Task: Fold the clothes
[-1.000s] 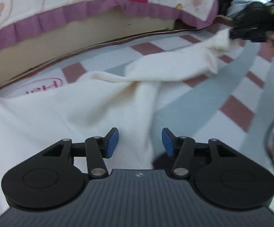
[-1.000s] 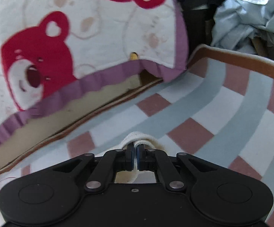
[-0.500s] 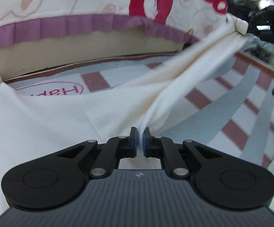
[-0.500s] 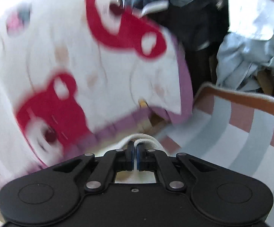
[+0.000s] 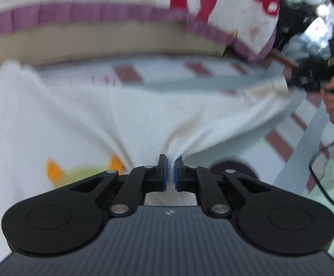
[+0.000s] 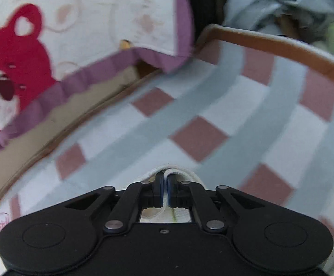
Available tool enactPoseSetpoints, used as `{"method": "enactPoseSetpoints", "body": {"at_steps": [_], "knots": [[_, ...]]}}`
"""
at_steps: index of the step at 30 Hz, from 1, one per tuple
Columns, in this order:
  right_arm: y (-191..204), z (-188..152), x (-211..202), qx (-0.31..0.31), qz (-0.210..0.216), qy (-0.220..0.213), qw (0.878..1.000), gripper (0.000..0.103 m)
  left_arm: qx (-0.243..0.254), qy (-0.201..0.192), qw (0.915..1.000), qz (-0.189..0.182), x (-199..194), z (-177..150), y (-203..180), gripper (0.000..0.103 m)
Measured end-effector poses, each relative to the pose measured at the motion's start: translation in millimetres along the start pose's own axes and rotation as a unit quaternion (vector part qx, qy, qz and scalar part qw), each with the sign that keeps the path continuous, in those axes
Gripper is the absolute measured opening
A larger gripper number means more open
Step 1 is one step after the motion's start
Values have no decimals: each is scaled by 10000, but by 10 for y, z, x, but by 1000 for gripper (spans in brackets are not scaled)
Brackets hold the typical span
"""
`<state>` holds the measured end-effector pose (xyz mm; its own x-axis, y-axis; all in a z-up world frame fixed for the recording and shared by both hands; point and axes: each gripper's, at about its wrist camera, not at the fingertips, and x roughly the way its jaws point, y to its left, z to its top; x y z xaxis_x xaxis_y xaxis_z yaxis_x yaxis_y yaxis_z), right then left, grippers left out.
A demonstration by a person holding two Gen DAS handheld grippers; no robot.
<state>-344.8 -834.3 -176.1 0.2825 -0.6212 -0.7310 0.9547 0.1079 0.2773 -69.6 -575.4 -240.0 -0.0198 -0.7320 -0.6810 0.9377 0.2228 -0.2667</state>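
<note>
White garment (image 5: 102,115), orange-green print, pinched by left tool (image 5: 170,171); no legible writing

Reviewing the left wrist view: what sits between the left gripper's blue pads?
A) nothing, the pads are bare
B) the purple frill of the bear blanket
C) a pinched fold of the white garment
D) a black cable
C: the left gripper is shut on a bunched fold of the white garment, which fans out from the pads.

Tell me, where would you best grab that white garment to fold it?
By its edges, from above. The white garment is limp, so pinched hems carry it. The left gripper pinches a gathered fold and the right gripper a thick hem; its jaws are opening slightly.
</note>
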Motion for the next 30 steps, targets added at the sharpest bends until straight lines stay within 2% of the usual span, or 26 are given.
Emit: {"method": "enactPoseSetpoints", "body": {"at_steps": [1,4,6,8,9,13,18,20,21,24,26,27,28,30], "knots": [[20,-11,24,49,96,-34,9999,8,95,-19,9999,71,6,-38,-43,6],[16,-9,34,460,-90,-72,9989,15,218,-41,9996,200,16,-91,-130,7],[-7,-2,-98,378,-237,-554,9975,20,-32,-33,10000,36,13,-57,-96,8],[0,-47,-262,-37,-329,-1036,9941,40,-107,35,9999,13,38,-55,-63,8],[-18,-83,-304,-113,-304,-1051,9939,49,-131,41,9999,9,49,-68,-50,8],[-160,-262,-316,129,-138,-663,9976,49,-255,37,9997,-49,54,-87,-19,8],[-325,-561,23,808,-287,-17,9963,50,-318,23,9995,-63,51,-94,-9,8],[-293,-681,4,1210,-253,-221,9921,56,-419,0,9991,-54,37,-109,17,8],[-244,-724,2,1311,-116,-187,9911,57,-488,-15,9988,-56,28,-119,34,8],[23,-753,120,812,71,-206,9965,66,-765,-13,9970,-91,36,-115,82,8],[202,-754,237,287,-37,-365,9989,69,-904,66,9958,-125,44,-87,106,9],[274,-736,313,13,-216,-479,9986,56,-980,107,9950,-148,47,-73,121,10],[339,-697,375,-235,-436,-528,9974,4,-1114,164,9934,-227,34,-55,165,10],[421,-562,348,-508,-568,-657,9949,5,-1428,198,9887,-402,-42,-21,305,19]]}}
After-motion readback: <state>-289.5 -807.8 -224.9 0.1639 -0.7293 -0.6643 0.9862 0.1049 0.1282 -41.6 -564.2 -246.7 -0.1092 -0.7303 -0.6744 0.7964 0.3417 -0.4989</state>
